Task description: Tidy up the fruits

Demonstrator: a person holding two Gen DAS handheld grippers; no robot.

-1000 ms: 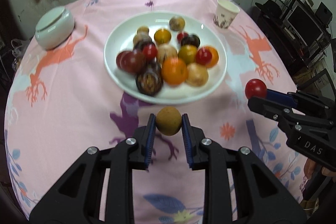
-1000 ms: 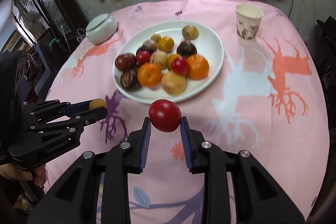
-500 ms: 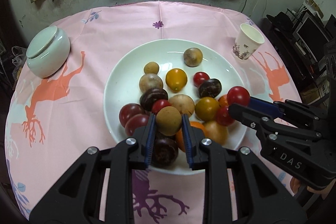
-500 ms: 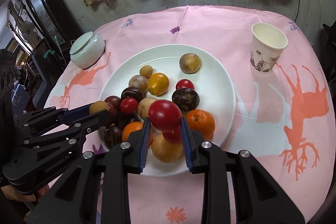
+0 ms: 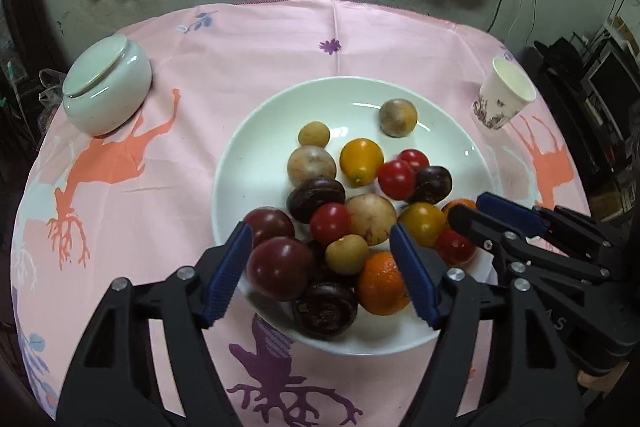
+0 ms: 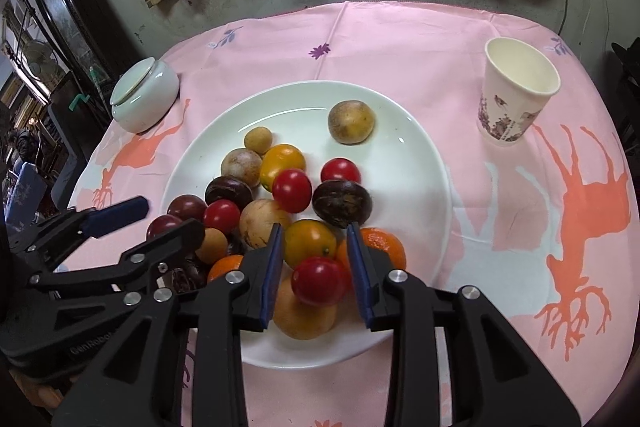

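Note:
A white plate (image 5: 240,155) (image 6: 424,155) on the pink cloth holds several fruits: red tomatoes, yellow ones, oranges, dark purple and tan ones. My left gripper (image 5: 320,247) (image 6: 160,223) hangs over the plate's near left part, its jaws opening wide. The small tan fruit (image 5: 346,253) (image 6: 212,247) lies loose on the pile between them, touching neither pad. My right gripper (image 6: 315,243) (image 5: 468,209) is over the near right part, its jaws opening a little. The red tomato (image 6: 319,281) rests on the pile between its fingers, clear of both pads.
A white lidded jar (image 5: 106,91) (image 6: 144,95) stands at the far left. A printed paper cup (image 5: 504,95) (image 6: 516,95) stands at the far right. The round table ends at a grey wall with curtains. Dark furniture stands on both sides.
Both grippers moved forward from the near cloth to over the plate. The left jaws opened and let go of the tan fruit. The right jaws parted and the red tomato sank onto the pile.

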